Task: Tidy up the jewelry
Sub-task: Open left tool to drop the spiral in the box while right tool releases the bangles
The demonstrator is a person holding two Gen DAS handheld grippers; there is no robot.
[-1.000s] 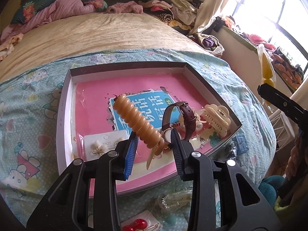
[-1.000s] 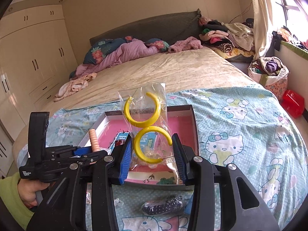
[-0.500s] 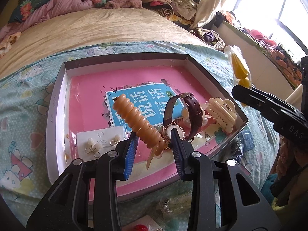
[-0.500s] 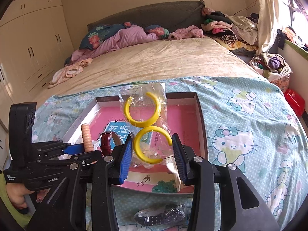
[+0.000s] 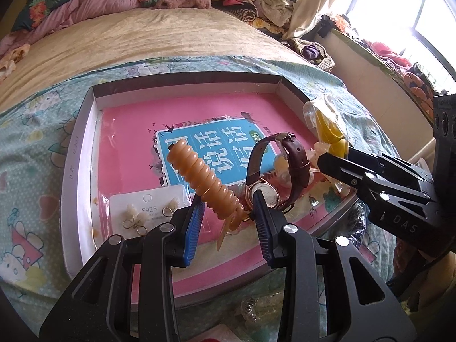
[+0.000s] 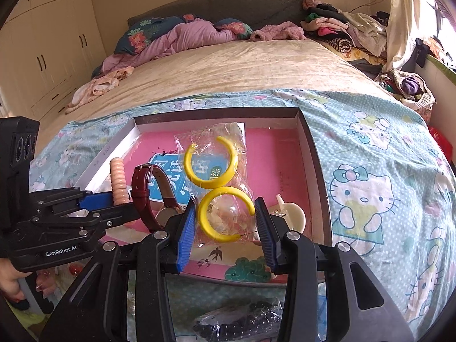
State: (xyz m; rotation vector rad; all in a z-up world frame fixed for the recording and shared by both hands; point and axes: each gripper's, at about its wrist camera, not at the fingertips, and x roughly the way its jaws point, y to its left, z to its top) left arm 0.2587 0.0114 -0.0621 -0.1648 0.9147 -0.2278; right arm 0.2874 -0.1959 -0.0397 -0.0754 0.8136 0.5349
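Left wrist view: the left claw (image 5: pixel 228 222) is closed on an orange spiral hair clip (image 5: pixel 203 183), which stands tilted up and away from the fingers, its pointed prongs hanging below the pads. The clip is held above the near part of a shallow grey box (image 5: pixel 72 154) that lies on the bed (image 5: pixel 142 40), on a cartoon-print sheet (image 5: pixel 28 148). The box floor carries a pink and blue printed sheet (image 5: pixel 199 119). Inside the box, a brown-strap wristwatch (image 5: pixel 287 168) stands on edge just right of the clip, and a white earring card (image 5: pixel 148 211) lies to the left of the left claw. A cream claw-type hair clip (image 6: pixel 293 213) lies near the box's right wall.

Right wrist view: the right claw (image 6: pixel 225 222) is closed on a clear bag (image 6: pixel 219 176) containing two yellow crescent hoops (image 6: pixel 211 168). The pads press the bag at the lower hoop; the upper hoop stands above the fingers. The bag is held over the near right part of the box. A bag of dark beads (image 6: pixel 236 322) lies on the sheet, outside the box, below the right claw. A hand (image 6: pixel 11 279) grips the left claw's handle.
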